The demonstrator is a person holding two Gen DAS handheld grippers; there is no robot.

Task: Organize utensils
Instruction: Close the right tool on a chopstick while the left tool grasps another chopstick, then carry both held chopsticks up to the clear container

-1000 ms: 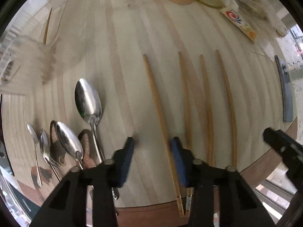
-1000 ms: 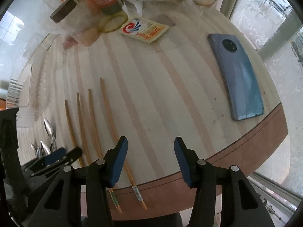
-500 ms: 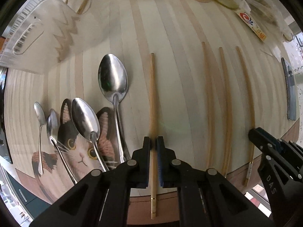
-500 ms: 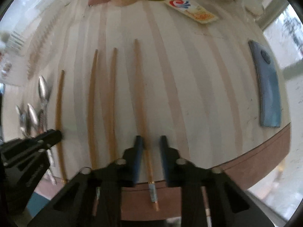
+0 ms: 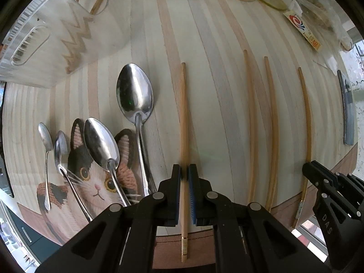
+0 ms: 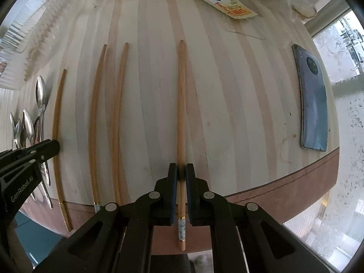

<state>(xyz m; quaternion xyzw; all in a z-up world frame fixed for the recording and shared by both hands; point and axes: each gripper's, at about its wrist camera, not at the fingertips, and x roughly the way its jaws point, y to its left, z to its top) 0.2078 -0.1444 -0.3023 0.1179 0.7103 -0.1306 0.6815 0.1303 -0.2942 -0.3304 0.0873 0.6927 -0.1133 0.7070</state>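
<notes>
The left gripper [image 5: 184, 177] is clamping the leftmost wooden chopstick [image 5: 183, 113], lying beside four steel spoons [image 5: 134, 95] on the striped pale wooden counter [image 5: 204, 34]. The right gripper [image 6: 181, 175] is gripping the rightmost wooden chopstick [image 6: 181, 102], with two chopsticks [image 6: 107, 113] lying between them.

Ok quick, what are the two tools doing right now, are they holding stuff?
Left tool: closed on the leftmost chopstick.
Right tool: closed on the rightmost chopstick.
</notes>
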